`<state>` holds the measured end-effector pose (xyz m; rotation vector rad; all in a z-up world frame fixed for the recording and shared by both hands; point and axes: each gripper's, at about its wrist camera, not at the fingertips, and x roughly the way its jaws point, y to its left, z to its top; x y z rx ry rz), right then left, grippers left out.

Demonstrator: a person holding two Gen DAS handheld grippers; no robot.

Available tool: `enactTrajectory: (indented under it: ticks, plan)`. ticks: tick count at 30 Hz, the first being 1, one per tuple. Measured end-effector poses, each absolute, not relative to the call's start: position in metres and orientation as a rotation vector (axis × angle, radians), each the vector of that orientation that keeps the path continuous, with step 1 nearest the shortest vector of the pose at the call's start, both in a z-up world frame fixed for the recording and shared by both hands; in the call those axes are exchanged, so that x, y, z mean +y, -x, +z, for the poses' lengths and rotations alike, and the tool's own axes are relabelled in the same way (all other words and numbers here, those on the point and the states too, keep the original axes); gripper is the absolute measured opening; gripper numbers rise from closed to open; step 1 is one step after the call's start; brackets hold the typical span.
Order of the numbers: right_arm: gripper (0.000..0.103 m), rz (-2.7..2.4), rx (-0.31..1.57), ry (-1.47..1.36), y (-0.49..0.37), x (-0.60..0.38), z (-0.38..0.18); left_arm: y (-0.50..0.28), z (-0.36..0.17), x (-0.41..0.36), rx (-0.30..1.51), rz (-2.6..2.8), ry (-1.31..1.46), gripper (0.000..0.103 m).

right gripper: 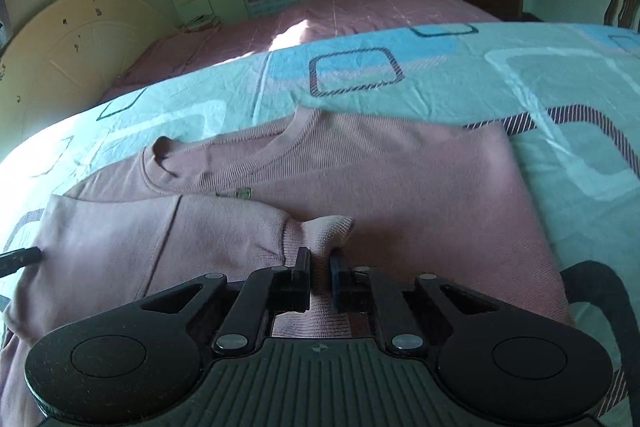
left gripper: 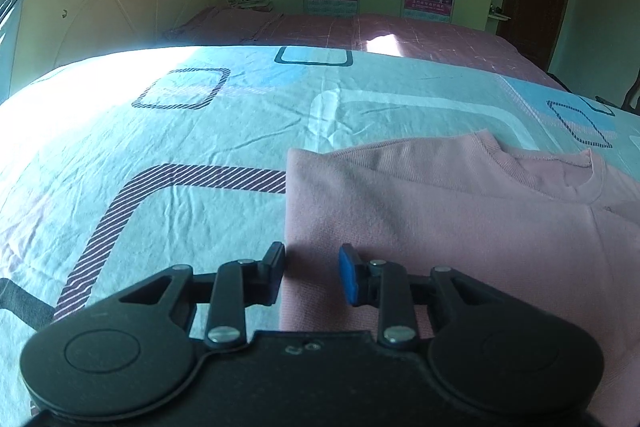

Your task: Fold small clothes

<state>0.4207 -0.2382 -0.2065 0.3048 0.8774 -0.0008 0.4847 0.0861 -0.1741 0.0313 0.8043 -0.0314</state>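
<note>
Bed sheet (right gripper: 520,87) is lying flat under a pink sweater (right gripper: 400,179), which is lying partly folded at the near edge. Right gripper (right gripper: 319,267) is pinching the sleeve cuff (right gripper: 328,231) over the sweater's middle. Left gripper (left gripper: 312,267) is standing part open astride the sweater's left edge, gripping nothing

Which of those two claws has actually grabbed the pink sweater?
The right claw: its jaws are pinched shut on the pink sweater at its ribbed cuff. The left claw is open, straddling the sweater's edge without pinching it.
</note>
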Motion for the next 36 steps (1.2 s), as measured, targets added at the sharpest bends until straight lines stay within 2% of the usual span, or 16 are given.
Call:
enactTrajectory:
  ticks: [1, 3, 4, 5, 12, 13, 14, 16, 18, 23, 28, 31, 33, 36]
  plan:
    - [0.011, -0.002, 0.872, -0.319, -0.420, -0.241, -0.206, -0.489, -0.174, 0.085, 0.804, -0.033, -0.030, 0.030]
    - [0.029, -0.015, 0.857, -0.336, -0.420, -0.244, -0.204, -0.495, -0.173, 0.085, 0.804, -0.037, -0.022, 0.032]
    - [0.044, -0.024, 0.851, -0.334, -0.421, -0.246, -0.203, -0.499, -0.173, 0.084, 0.805, -0.038, -0.017, 0.032]
    - [0.048, -0.028, 0.847, -0.334, -0.422, -0.246, -0.203, -0.502, -0.173, 0.084, 0.803, -0.039, -0.013, 0.033]
    - [0.047, 0.001, 0.895, -0.366, -0.435, -0.239, -0.214, -0.527, -0.178, 0.079, 0.802, -0.040, -0.012, 0.033]
    - [0.041, 0.004, 0.895, -0.354, -0.435, -0.236, -0.215, -0.529, -0.179, 0.079, 0.798, -0.040, -0.007, 0.032]
    - [0.028, 0.011, 0.895, -0.352, -0.436, -0.234, -0.215, -0.530, -0.180, 0.079, 0.795, -0.040, -0.005, 0.029]
    - [0.011, 0.032, 0.890, -0.359, -0.437, -0.231, -0.215, -0.534, -0.183, 0.081, 0.783, -0.034, -0.001, 0.022]
    - [0.011, 0.033, 0.867, -0.313, -0.437, -0.226, -0.211, -0.535, -0.183, 0.085, 0.766, -0.027, 0.018, 0.010]
    - [0.010, 0.020, 0.773, -0.248, -0.431, -0.222, -0.197, -0.535, -0.185, 0.090, 0.738, -0.016, 0.029, 0.003]
    - [0.010, -0.032, 0.857, -0.225, -0.436, -0.228, -0.223, -0.537, -0.193, 0.091, 0.730, 0.014, 0.015, 0.003]
    - [0.011, -0.040, 0.822, -0.214, -0.430, -0.231, -0.212, -0.534, -0.188, 0.089, 0.727, 0.011, -0.013, 0.004]
    - [0.012, -0.037, 0.797, -0.251, -0.425, -0.237, -0.204, -0.525, -0.181, 0.089, 0.708, 0.004, -0.015, 0.011]
    - [0.013, -0.026, 0.774, -0.275, -0.418, -0.241, -0.192, -0.509, -0.169, 0.085, 0.677, -0.018, -0.027, 0.012]
